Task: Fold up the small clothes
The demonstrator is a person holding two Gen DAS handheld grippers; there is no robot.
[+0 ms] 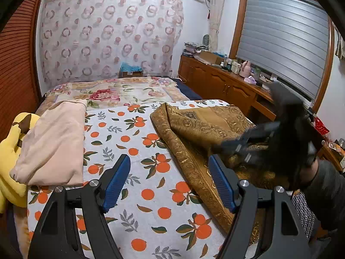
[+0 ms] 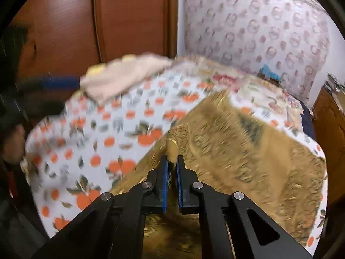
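Brocade garment (image 1: 194,129), gold-brown, lies on the orange-print sheet (image 1: 133,151) and fills the 1-to-4-o'clock sector of the left wrist view. Its bordered long edge runs from 12 o'clock down toward 5 o'clock, passing just beside the right-hand pad of the left gripper (image 1: 170,181). That gripper hangs above bare sheet with its blue pads spread wide and nothing between them. The right gripper (image 2: 171,161) has its pads drawn nearly together on a raised fold of the same cloth; the motion-blurred right wrist view shows fabric bunched in the narrow gap, so it is judged to be pinching the garment. From the left view the right gripper appears as a dark blur at 3 o'clock over the garment. The right hand is therefore already on the cloth, while the left lies just off the border at about its 2 o'clock and would need a short shift that way. Folded pink cloth (image 1: 54,142) rests well apart at 9 o'clock, on a yellow item (image 1: 8,151).
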